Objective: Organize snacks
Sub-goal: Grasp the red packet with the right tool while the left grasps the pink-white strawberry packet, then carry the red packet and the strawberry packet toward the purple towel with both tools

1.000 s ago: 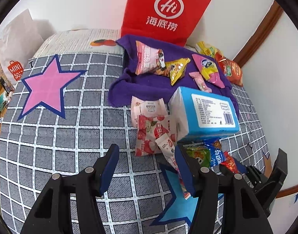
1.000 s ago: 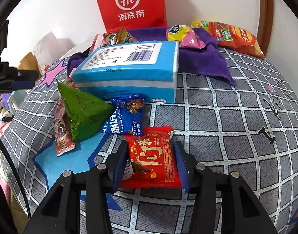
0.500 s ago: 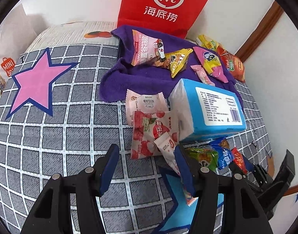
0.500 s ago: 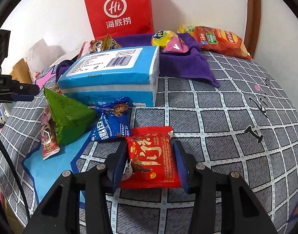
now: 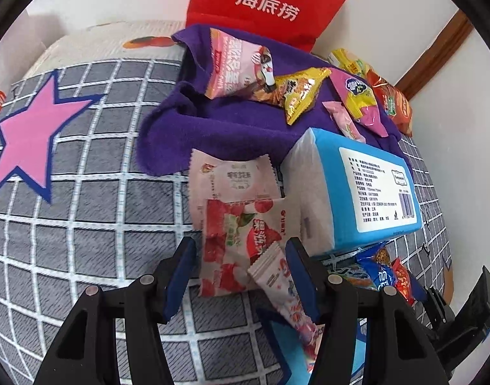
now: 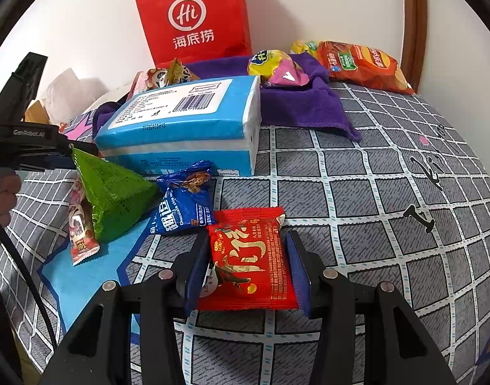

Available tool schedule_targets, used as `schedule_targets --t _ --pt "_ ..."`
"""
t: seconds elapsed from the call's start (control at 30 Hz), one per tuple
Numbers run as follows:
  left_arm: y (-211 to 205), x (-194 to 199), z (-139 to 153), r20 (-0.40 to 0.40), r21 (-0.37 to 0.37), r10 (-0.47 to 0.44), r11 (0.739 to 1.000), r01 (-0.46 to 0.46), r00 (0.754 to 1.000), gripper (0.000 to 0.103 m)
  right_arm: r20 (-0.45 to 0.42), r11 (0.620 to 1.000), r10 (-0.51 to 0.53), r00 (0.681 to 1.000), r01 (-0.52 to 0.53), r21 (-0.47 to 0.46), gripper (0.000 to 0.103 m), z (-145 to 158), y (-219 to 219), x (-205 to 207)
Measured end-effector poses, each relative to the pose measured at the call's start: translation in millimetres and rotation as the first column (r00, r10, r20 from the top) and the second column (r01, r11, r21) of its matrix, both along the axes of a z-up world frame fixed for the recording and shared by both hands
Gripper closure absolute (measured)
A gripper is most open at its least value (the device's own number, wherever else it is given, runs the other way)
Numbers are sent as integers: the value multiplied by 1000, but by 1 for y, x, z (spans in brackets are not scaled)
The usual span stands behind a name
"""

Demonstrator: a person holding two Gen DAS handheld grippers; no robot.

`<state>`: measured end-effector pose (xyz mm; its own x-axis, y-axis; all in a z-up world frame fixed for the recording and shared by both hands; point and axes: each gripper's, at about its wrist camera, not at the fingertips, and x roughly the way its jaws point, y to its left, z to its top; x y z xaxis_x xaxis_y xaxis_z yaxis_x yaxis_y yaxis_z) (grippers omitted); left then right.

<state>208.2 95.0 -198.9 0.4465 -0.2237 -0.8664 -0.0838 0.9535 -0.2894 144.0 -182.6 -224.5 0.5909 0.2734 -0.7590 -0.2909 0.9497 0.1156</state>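
My left gripper (image 5: 241, 264) is open just above a strawberry-print packet (image 5: 235, 240) and a long pink-white packet (image 5: 286, 292) on the grey checked cover. My right gripper (image 6: 248, 264) has its jaws around a red snack packet (image 6: 248, 256), touching its sides. A blue cookie packet (image 6: 184, 202) and a green triangular packet (image 6: 113, 192) lie left of it. A purple towel (image 5: 219, 118) at the back carries several snacks, among them a pink bag (image 5: 238, 64) and a yellow packet (image 5: 299, 93). A pale packet (image 5: 235, 179) lies by the towel edge.
A blue tissue pack (image 5: 363, 186) sits mid-surface; it also shows in the right wrist view (image 6: 187, 122). A red paper bag (image 6: 196, 19) stands against the wall. An orange chip bag (image 6: 363, 64) lies at the back right. A wooden door frame (image 6: 411, 22) is behind.
My left gripper has moved forward, over the strawberry packet, which now lies between its fingers. My right gripper has stayed around the red packet, with the view shifting slightly.
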Motion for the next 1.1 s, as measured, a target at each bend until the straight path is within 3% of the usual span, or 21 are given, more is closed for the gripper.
schedule_targets --t 0.23,0.4,0.67,1.1 --pt "-10 6 -8 19 25 -26 999 25 999 49 4 1000 3 1000 -3 -26 55 -2 2 0" --pt "-6 6 -7 39 43 -18 999 17 999 65 5 1000 4 1000 -4 -29 55 -2 2 0" --pt "12 -6 5 61 -13 5 1000 -4 998 82 4 1000 5 1000 -5 -22 55 -1 1 -1" --pt "34 -41 35 126 -29 65 998 -61 990 90 23 999 -5 1000 6 -49 56 0 5 -7"
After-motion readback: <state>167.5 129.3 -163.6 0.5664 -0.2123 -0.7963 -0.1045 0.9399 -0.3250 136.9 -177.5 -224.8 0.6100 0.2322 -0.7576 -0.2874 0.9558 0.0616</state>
